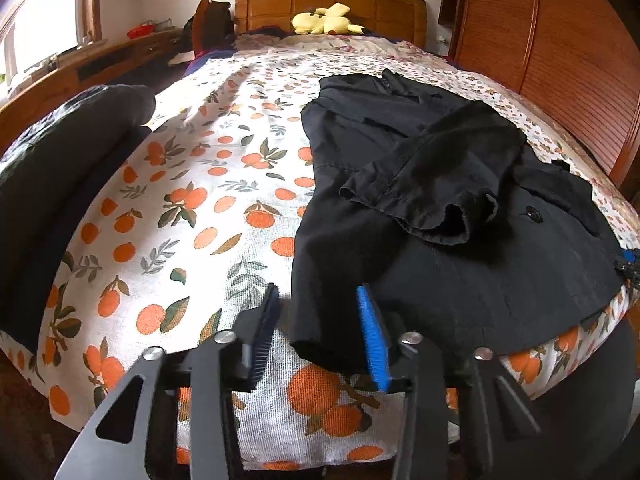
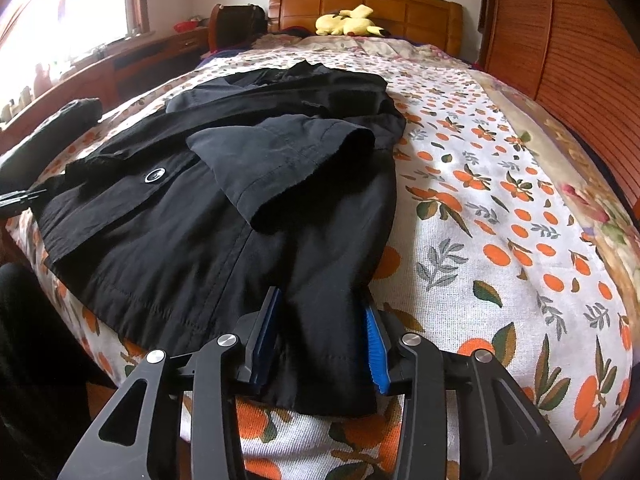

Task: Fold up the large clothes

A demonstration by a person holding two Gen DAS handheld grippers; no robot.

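A large black coat (image 1: 460,216) lies flat on the bed with a sleeve (image 1: 432,184) folded across it; it also shows in the right wrist view (image 2: 192,216), sleeve (image 2: 288,160) on top. My left gripper (image 1: 318,332) is open at the bed's near edge, with the coat's lower left hem corner (image 1: 324,332) between its blue pads. My right gripper (image 2: 322,336) is open around the coat's lower right hem corner (image 2: 320,360). The jaws do not press the cloth.
The bedspread (image 1: 192,216) has an orange-fruit print. A yellow plush toy (image 1: 326,20) lies by the wooden headboard (image 1: 332,0). A dark bundle (image 1: 60,148) sits at the bed's left edge. A wooden wardrobe (image 2: 580,40) stands on the right.
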